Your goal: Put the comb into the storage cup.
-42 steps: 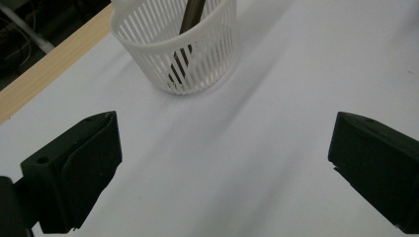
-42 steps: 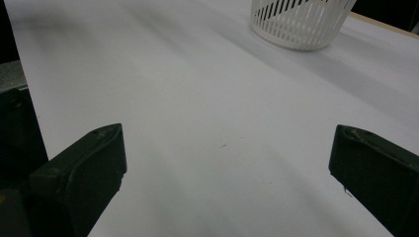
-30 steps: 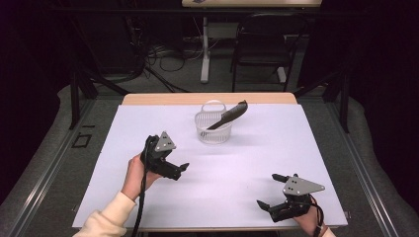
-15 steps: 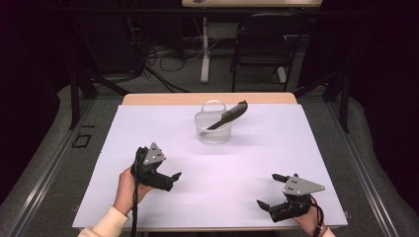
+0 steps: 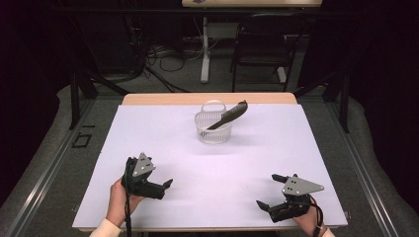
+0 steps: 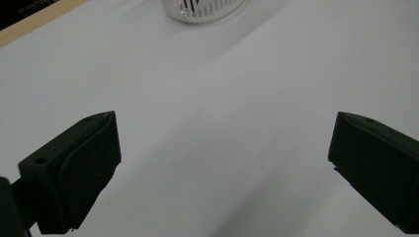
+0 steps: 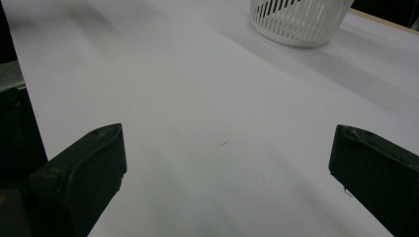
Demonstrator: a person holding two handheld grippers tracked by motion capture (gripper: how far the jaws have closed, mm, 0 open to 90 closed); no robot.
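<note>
White table [image 5: 306,148], dark room; basket [image 5: 213,129] far side. Left claw [image 5: 165,186], right claw [image 5: 269,191] wide open, empty.

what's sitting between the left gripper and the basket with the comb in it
Nothing visible. Bare white table runs from the open left gripper up to the white basket, where the dark comb leans out over the rim.

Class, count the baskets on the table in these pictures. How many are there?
1. The white slatted basket stands at the table's far middle, a dark comb leaning out of it.
</note>
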